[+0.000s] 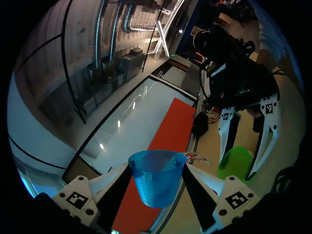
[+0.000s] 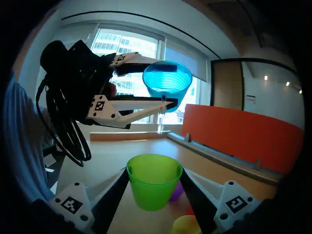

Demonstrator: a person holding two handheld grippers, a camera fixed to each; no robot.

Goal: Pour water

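Left gripper (image 1: 156,167) jaws clamp blue cup (image 1: 158,185), tipped sideways, high above green cup (image 2: 154,187). Right gripper (image 2: 155,175) jaws grip green cup by bench (image 2: 113,154).

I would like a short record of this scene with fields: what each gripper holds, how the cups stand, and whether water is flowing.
left gripper: shut on blue cup
blue cup: raised, tipped sideways
right gripper: shut on green cup
green cup: upright, lower than blue cup
pouring: no stream visible
nearby: purple cup, yellow cup
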